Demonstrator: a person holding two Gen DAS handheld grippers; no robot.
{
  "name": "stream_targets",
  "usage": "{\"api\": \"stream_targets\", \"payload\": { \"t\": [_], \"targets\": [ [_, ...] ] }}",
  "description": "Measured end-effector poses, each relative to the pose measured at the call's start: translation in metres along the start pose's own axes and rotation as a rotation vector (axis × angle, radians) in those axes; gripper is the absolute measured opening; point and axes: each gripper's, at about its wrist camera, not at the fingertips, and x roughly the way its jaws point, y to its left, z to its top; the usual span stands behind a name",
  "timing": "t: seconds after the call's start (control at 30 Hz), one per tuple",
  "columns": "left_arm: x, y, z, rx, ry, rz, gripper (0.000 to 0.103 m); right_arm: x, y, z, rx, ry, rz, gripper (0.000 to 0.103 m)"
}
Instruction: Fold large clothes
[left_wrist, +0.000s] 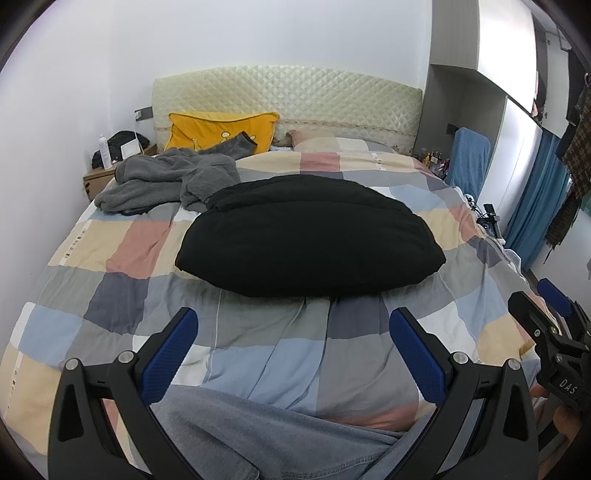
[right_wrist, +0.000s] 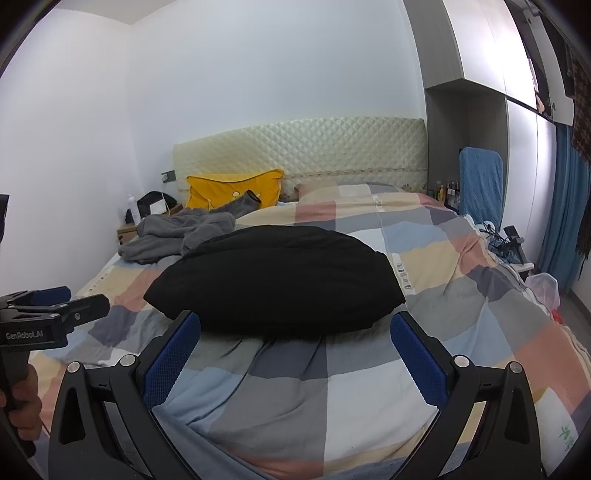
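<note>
Left wrist view
- Left claw (left_wrist: 293, 349): spread wide, holding nothing, hovering over the near part of the bed (left_wrist: 110, 295).
- Black garment (left_wrist: 310, 236): already a compact folded bundle, lying mid-bed, straight ahead and far of the claw, apart from it. Long axis runs left-right.
- Grey fleece garment (left_wrist: 166, 182): crumpled heap at the far left, just beside the black bundle's far-left corner (likely the next item to fold, a judgement).
- Yellow pillow (left_wrist: 221, 129): against the headboard, behind the fleece.
- Right claw (left_wrist: 543, 306): at the right edge, level with this one; opening unclear from here.

Right wrist view
- Right claw (right_wrist: 295, 349): wide, nothing in it, low over the near bed edge.
- Black garment (right_wrist: 273, 280): dead ahead, near edge just past the fingertips, not touching.
- Grey fleece garment (right_wrist: 181, 236): far left, beyond the black bundle.
- Left claw (right_wrist: 55, 301): at the left edge, in the person's hand (right_wrist: 22, 402).
- Reach: fleece lies left and far of both claws, so the left one is nearer (the black bundle sits in the right one's path).
</note>
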Motion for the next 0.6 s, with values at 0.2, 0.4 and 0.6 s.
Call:
{"api": "stream_targets", "payload": {
  "t": [0.2, 0.4, 0.6],
  "targets": [
    [-0.002, 0.002, 0.003, -0.012, -0.002, -0.015, 0.103, 0.006, 0.001, 0.004, -0.007, 0.012, 0.007, 0.103],
    [-0.009, 0.001, 0.006, -0.013, -0.013, 0.001, 0.103, 0.001, 0.0, 0.008, 0.004, -0.002, 0.022, 0.103],
    [-0.012, 0.0, 0.008, -0.007, -0.019, -0.006, 0.103, -0.005, 0.001, 0.008, 0.006, -0.015, 0.017, 0.103]
  ]
}}
